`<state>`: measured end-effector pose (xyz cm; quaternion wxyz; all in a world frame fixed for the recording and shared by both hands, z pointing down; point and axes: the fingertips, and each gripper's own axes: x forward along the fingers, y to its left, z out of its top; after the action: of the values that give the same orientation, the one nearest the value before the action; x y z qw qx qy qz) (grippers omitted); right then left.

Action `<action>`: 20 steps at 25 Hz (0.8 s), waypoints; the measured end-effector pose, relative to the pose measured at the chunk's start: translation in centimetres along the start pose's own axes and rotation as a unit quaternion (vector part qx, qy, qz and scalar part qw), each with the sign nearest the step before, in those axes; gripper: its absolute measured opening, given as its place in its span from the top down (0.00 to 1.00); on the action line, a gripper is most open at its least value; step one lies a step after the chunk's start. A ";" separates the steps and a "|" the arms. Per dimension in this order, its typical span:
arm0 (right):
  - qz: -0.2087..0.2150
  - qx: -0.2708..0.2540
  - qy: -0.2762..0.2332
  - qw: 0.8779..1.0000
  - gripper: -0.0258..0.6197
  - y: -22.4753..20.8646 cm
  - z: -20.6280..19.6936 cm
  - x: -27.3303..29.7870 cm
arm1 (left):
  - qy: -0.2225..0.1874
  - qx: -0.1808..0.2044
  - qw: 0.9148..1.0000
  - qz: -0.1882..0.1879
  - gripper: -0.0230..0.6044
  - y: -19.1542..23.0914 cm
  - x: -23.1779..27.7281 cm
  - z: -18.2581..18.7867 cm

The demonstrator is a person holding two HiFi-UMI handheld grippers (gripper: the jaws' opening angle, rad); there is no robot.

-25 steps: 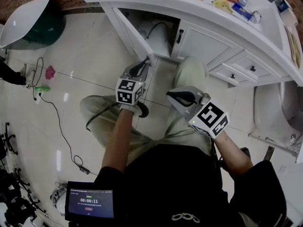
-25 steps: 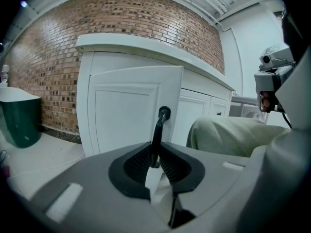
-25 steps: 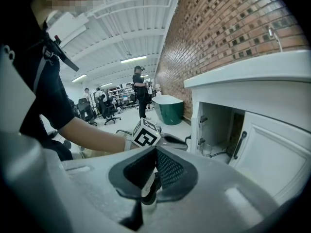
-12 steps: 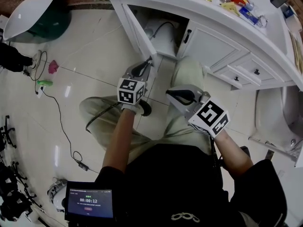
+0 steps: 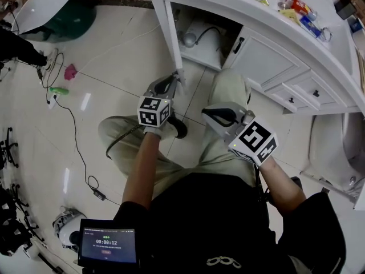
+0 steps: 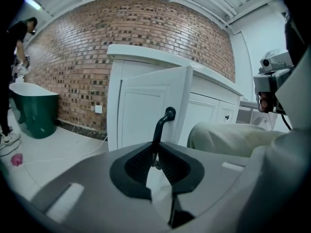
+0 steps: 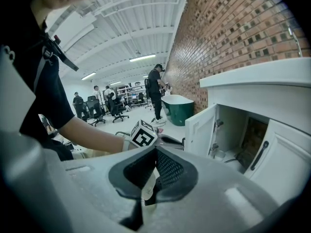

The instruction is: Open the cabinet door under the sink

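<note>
The left hand-held gripper (image 6: 154,153) is clenched on the upright black handle (image 6: 164,123) of the cabinet door (image 6: 141,101). Its jaws have just been closing on the handle. The door stands swung out from the cabinet's (image 5: 268,53) left edge, straight ahead of this gripper. The right hand-held gripper (image 7: 154,155) hangs well apart, jaws together, empty.

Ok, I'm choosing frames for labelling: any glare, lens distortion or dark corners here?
Head view: bright glare patches on the glossy floor, counter bowed. Left gripper view: strong fisheye, the brick wall curves, corners black. Right gripper view: same black corners, ceiling lights blown out.
</note>
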<state>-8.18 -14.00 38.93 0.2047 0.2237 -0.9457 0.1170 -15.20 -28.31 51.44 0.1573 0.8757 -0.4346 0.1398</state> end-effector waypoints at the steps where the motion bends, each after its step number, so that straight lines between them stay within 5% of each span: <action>1: 0.003 -0.001 0.001 1.000 0.97 0.2 0.0 0.2 | 0.000 -0.002 1.000 0.006 0.88 0.6 -0.4 -0.1; 13: 0.032 -0.009 0.016 0.999 0.97 2.3 0.1 3.2 | -0.001 -0.016 0.995 0.100 0.91 10.4 -4.4 0.1; 20: 0.035 -0.005 0.024 0.999 0.97 2.5 -0.4 3.5 | 0.002 -0.013 0.994 0.111 0.91 13.4 -5.1 0.6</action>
<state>-12.09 -13.02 40.56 0.2245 0.1862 -0.9483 0.1252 -28.91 -32.59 51.07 0.1532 0.8197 -0.5304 0.1529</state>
